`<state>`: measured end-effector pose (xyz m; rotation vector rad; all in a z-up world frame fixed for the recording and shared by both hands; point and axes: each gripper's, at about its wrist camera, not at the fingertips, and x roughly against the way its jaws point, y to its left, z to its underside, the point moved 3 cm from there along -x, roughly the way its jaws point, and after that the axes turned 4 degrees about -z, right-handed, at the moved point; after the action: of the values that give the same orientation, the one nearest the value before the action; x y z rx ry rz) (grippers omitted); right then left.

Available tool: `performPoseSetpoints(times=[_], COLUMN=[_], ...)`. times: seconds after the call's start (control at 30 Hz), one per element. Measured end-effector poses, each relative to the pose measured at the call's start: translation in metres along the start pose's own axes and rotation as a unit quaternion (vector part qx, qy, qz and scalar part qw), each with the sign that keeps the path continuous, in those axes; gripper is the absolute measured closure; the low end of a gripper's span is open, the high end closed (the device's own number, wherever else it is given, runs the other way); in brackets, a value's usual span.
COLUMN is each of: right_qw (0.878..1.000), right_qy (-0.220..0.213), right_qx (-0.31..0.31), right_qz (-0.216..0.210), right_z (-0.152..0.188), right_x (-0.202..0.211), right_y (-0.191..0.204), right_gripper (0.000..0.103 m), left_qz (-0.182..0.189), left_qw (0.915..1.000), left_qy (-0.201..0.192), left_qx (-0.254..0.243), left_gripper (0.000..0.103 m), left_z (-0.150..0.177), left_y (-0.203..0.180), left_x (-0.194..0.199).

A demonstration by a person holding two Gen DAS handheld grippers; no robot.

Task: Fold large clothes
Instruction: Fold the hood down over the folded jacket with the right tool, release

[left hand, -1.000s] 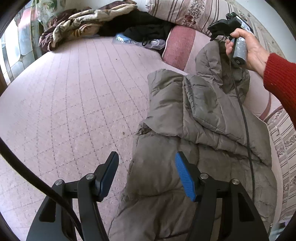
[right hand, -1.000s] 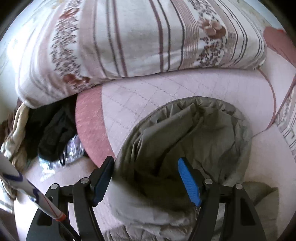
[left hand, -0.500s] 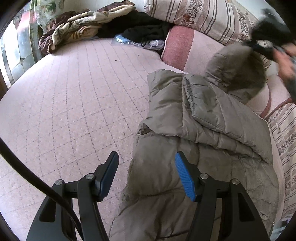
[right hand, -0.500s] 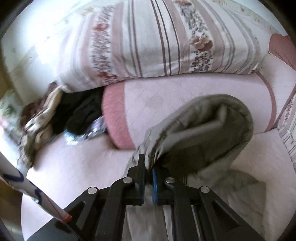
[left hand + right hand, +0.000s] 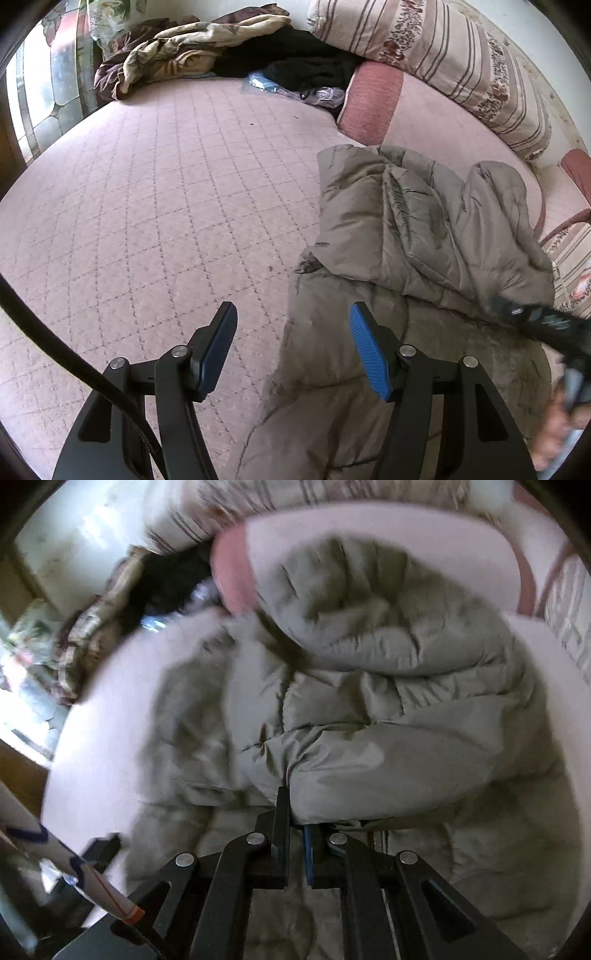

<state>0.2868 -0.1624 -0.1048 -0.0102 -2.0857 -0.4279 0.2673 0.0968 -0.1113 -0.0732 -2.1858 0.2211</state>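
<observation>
A large grey-brown padded jacket (image 5: 424,258) lies on the pink quilted bed cover (image 5: 166,206), its sleeves folded over the body. My left gripper (image 5: 291,343) hovers open over the jacket's left edge, with nothing between its pads. In the right wrist view my right gripper (image 5: 293,812) is shut on the hood's edge, and the hood (image 5: 369,635) is drawn over the jacket (image 5: 406,760) toward me. In the left wrist view that gripper and the hand holding it show only as a blur (image 5: 546,332) at the right edge.
A striped, flowered pillow (image 5: 443,62) and a pink bolster (image 5: 369,99) lie at the head of the bed. A heap of blankets (image 5: 177,59) and dark clothes (image 5: 306,62) sits in the far corner. A stained-glass window (image 5: 48,96) stands at left.
My right gripper closed on the hood's edge and pulled it from the bed's head down over the jacket toward me. The left gripper kept still and open.
</observation>
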Motion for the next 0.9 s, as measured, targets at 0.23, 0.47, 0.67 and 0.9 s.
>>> performPoseSetpoints(times=[0.23,0.47,0.67,0.9], right_qw=[0.998,0.999,0.991,0.994], right_qy=[0.022,-0.031,-0.115,-0.041], right_qx=[-0.037,0.026,0.034,-0.014], right_qz=[-0.039,-0.007,0.059,0.101], right_z=[0.005,0.013,-0.046,-0.063], right_x=[-0.019,0.060,0.083,-0.005], right_y=[-0.025,-0.025,-0.025,-0.049], right_gripper=[0.079,0.074,0.067,0.067], left_qz=[-0.006,-0.008,-0.015,-0.015], left_qw=[0.9999,1.0000,0.9998,0.9998], left_qy=[0.008,0.003,-0.002,-0.002], left_qx=[-0.003,-0.003,-0.014,-0.013], left_gripper=[0.041,0.041,0.041,0.041], left_z=[-0.001,-0.002,0.000,-0.002], left_y=[0.000,-0.002,-0.008,-0.006], left_x=[-0.007,-0.002,-0.001,-0.001])
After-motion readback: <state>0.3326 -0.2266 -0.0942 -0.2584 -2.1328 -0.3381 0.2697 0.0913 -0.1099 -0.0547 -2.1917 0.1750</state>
